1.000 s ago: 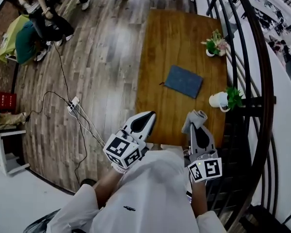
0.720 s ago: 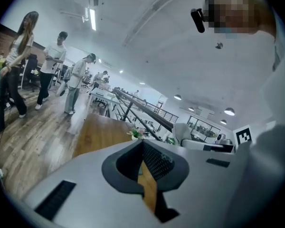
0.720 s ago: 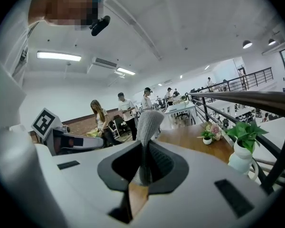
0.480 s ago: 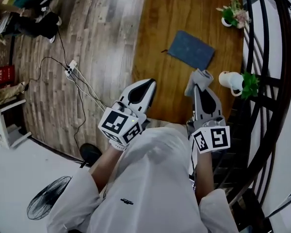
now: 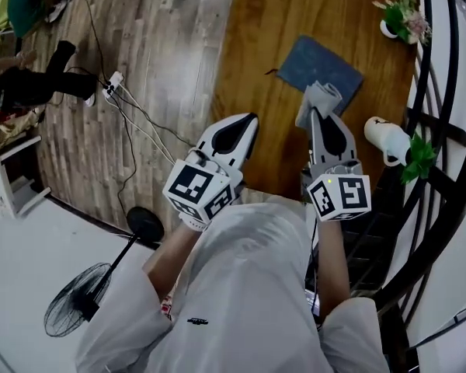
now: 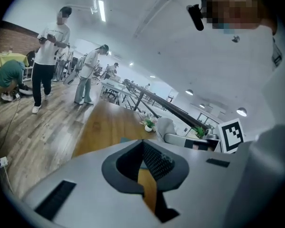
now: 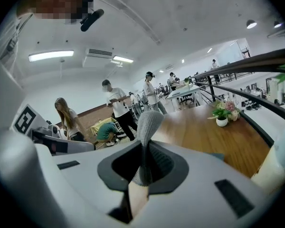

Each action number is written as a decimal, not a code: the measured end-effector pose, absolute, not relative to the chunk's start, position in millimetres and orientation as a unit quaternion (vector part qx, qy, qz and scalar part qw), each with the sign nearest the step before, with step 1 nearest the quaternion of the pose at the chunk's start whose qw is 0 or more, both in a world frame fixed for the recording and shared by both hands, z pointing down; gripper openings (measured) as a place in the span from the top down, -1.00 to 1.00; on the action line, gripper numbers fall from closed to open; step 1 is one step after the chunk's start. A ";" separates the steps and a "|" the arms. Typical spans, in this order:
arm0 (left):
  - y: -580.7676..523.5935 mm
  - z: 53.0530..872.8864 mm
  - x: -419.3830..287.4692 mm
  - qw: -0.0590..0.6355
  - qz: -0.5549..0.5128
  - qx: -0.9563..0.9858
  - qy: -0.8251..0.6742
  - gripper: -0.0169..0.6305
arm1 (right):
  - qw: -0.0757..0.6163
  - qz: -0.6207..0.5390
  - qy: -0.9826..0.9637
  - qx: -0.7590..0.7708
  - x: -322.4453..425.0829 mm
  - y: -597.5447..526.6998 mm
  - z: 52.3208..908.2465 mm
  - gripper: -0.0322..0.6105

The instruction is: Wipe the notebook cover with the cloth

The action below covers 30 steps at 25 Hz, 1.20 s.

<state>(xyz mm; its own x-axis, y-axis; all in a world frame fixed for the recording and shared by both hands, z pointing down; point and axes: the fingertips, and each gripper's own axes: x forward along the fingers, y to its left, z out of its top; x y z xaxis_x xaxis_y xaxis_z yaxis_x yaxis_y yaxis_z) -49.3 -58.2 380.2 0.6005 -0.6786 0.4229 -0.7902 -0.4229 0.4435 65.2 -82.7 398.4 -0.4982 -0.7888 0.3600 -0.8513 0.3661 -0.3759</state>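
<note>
your right gripper point(image 5: 317, 116) has its jaws clamped on the grey knitted cloth point(image 5: 321, 98), over the near edge of the dark blue notebook point(image 5: 314, 59) on the brown wooden worktop point(image 5: 256, 45). your left gripper point(image 5: 234, 130), jaws together and empty, pins nothing, so wiping could shove the notebook toward the white plant pot point(image 5: 387, 140) on the right.

Notebook point(image 5: 318, 61) near edge hid under cloth point(image 5: 321, 98) — rest of cloth lost btwn right gripper point(image 5: 320, 115) jaws.

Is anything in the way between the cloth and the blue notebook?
No, nothing visible. The cloth in the right gripper hangs by the near edge of the notebook. The white plant pot stands off to the right, out of the way.
</note>
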 end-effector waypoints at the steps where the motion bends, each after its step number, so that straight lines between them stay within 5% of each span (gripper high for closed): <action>1: -61.8 385.7 -49.8 0.314 0.091 0.837 -0.440 0.90 | 0.059 0.269 -0.822 0.498 64.9 -87.9 405.1 0.79; 30: -118.1 494.2 -40.9 0.361 0.124 0.803 -0.457 0.90 | 0.080 0.403 -0.754 0.514 36.0 -165.8 560.2 0.79</action>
<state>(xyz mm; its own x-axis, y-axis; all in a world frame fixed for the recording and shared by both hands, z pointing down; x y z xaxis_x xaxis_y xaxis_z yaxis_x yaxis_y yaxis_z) -40.9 -118.1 494.2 0.5520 -0.6442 0.5294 -0.8235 -0.3215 0.4675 36.0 -165.8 560.2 -0.4598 -0.7097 0.5337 -0.8382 0.1485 -0.5247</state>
